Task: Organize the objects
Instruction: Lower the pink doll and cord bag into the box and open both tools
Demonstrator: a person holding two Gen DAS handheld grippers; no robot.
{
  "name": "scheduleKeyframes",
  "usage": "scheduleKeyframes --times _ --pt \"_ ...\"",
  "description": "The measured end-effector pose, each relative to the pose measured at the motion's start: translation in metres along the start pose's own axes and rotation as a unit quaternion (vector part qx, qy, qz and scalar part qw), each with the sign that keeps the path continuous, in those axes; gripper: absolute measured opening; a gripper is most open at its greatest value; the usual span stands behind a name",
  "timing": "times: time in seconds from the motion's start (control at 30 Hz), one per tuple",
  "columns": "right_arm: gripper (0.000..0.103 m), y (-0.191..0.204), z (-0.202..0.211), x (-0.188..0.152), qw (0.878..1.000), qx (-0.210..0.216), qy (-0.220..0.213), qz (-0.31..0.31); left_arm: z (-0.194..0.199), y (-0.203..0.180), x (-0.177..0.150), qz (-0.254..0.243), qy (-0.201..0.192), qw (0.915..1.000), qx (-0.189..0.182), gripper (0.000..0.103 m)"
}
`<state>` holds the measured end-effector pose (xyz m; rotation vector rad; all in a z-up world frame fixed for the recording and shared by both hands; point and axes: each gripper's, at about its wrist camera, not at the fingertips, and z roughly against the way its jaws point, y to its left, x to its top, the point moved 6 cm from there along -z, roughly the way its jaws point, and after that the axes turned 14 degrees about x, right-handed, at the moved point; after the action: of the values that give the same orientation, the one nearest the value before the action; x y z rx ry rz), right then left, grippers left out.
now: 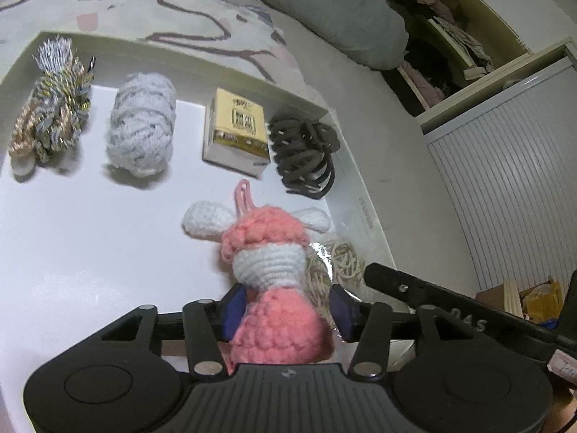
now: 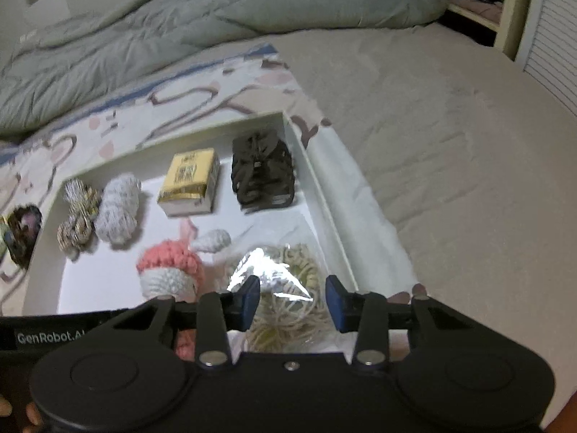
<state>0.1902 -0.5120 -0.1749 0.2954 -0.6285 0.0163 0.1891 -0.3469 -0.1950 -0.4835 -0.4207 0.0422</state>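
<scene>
A pink and white crochet doll (image 1: 274, 288) lies in the white tray (image 1: 180, 59), its body between the blue pads of my left gripper (image 1: 288, 306). The right pad stands clear of the doll, so this gripper is open. Right beside it, my right gripper (image 2: 292, 299) is shut on a clear plastic bag of pale twine (image 2: 288, 270) at the tray's near right corner. In the left wrist view the bag (image 1: 342, 259) shows behind the doll. In the right wrist view the doll (image 2: 169, 267) is left of the bag.
Along the tray's far side lie a metallic yarn skein (image 1: 54, 108), a white yarn ball (image 1: 142, 126), a yellow box (image 1: 236, 130) and a black hair claw (image 1: 306, 151). A grey-green duvet (image 2: 180, 18) lies behind the tray. A slatted cabinet (image 1: 523, 180) stands right.
</scene>
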Motion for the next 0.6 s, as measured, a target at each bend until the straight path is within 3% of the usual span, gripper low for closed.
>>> scheduleKeyframes --times 0.1,0.4,0.6 --pt "0.042 0.003 0.012 0.004 1.000 0.003 -0.019 -0.005 0.010 -0.002 0.003 -0.008 -0.009 0.9999 0.002 0.058" --pt "0.042 0.009 0.043 0.001 0.999 0.001 -0.049 -0.014 0.046 -0.009 0.005 -0.048 -0.036 0.9980 0.020 0.058" --pt "0.047 0.017 0.063 -0.003 0.998 -0.002 -0.067 -0.012 0.071 -0.008 0.004 -0.068 -0.055 0.9955 0.036 0.059"
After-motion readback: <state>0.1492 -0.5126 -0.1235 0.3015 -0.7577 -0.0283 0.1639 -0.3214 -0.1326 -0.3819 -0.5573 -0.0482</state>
